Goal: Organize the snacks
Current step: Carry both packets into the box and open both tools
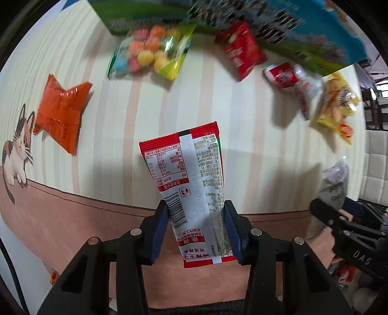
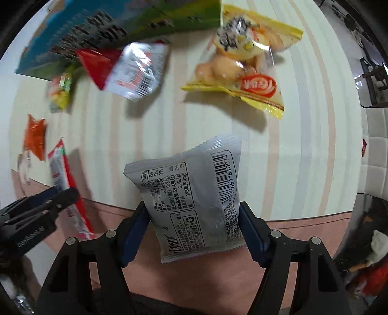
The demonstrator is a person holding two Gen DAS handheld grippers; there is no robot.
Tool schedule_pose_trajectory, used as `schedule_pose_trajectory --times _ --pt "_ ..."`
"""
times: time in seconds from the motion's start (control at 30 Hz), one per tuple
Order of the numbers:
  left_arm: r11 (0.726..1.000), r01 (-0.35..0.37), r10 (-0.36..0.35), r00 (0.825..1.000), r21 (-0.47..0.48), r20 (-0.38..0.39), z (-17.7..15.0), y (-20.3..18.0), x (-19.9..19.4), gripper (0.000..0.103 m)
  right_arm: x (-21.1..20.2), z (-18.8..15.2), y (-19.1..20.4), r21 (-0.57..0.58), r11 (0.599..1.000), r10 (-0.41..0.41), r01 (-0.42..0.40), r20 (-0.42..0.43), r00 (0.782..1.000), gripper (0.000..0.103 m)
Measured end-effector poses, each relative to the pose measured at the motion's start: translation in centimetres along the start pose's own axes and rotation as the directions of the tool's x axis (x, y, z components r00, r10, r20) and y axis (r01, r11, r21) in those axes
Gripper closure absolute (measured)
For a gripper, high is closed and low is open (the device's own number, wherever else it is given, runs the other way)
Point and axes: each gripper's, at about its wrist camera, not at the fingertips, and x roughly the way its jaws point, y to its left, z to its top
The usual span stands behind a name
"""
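Note:
My left gripper [image 1: 195, 213] is shut on a red and white snack packet [image 1: 191, 179], held above the striped tablecloth [image 1: 116, 126]. My right gripper [image 2: 194, 215] is shut on a grey snack packet [image 2: 191, 191], also held above the cloth. In the left wrist view the right gripper [image 1: 322, 206] shows at the right edge with the grey packet [image 1: 335, 184]. In the right wrist view the left gripper [image 2: 70, 193] shows at the left with the red packet [image 2: 65, 184].
On the cloth lie an orange packet [image 1: 60, 116], a bag of coloured balls [image 1: 150, 53], a red packet [image 1: 240, 51], a red and silver packet [image 1: 293, 82] and a yellow snack bag [image 2: 245, 63]. A green and blue box [image 1: 278, 21] stands at the far edge.

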Motion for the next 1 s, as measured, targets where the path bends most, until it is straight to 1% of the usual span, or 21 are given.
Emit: schedule_pose_trajectory --times 0.07,0.13,0.2,0.33,0.37,0.47,0.57,0.6,0.63,0.73,0.8,0.9,1.0 --pt "1.0 0.013 -0.013 1.0 0.013 0.027 0.0 -0.7 -1.5 0.061 -1.3 0.9 0.0 -0.003 1.0 0.026 -0.026 0.018 0.999 0.028" --pt "0.999 0.033 -0.035 0.998 0.029 0.057 -0.2 -0.2 -3.5 0.061 -3.2 0.9 0.4 -0.012 0.999 0.05 -0.049 0.045 0.998 0.028" --pt "0.998 0.05 -0.054 0.994 0.04 0.091 -0.2 0.3 -5.5 0.061 -5.1 1.6 0.8 -0.019 0.997 0.071 -0.07 0.074 0.995 0.028" --pt "0.994 0.085 -0.097 0.98 0.071 0.174 0.6 -0.4 -10.0 0.061 -9.5 3.4 1.3 -0.033 0.993 0.114 -0.11 0.142 0.983 0.028" --pt "0.993 0.089 -0.102 0.977 0.078 0.188 0.5 -0.3 -10.8 0.061 -10.8 3.8 1.4 -0.038 0.992 0.125 -0.12 0.161 0.979 0.028" --pt "0.99 0.092 -0.116 0.964 0.111 0.239 2.0 -1.5 -13.8 0.061 -14.5 5.4 1.8 -0.051 0.989 0.146 -0.138 0.22 0.965 0.028" --pt "0.987 0.072 -0.112 0.952 0.145 0.285 4.6 -2.2 -16.2 0.061 -16.9 7.4 2.5 -0.053 0.988 0.151 -0.142 0.274 0.95 0.028" --pt "0.986 0.069 -0.112 0.95 0.153 0.291 5.3 -2.6 -16.3 0.061 -17.7 8.4 2.5 -0.051 0.989 0.151 -0.142 0.292 0.944 0.028" --pt "0.984 0.063 -0.112 0.948 0.169 0.298 6.5 -2.8 -16.9 0.061 -18.0 9.2 2.5 -0.048 0.989 0.151 -0.143 0.304 0.941 0.028" --pt "0.98 0.052 -0.109 0.946 0.191 0.306 10.4 -3.2 -17.3 0.061 -18.9 12.3 1.7 -0.017 0.989 0.147 -0.149 0.334 0.931 0.028" --pt "0.978 0.055 -0.113 0.95 0.201 0.292 13.5 -3.5 -17.0 0.061 -18.7 14.6 1.0 0.013 0.986 0.152 -0.166 0.344 0.927 0.028" --pt "0.975 0.069 -0.123 0.96 0.21 0.253 17.3 -3.8 -16.3 0.061 -17.6 17.5 0.8 0.044 0.983 0.152 -0.178 0.342 0.927 0.028" --pt "0.97 0.108 -0.149 0.972 0.216 0.181 21.0 -4.2 -14.9 0.061 -16.3 20.3 0.8 0.062 0.983 0.144 -0.174 0.33 0.933 0.028"
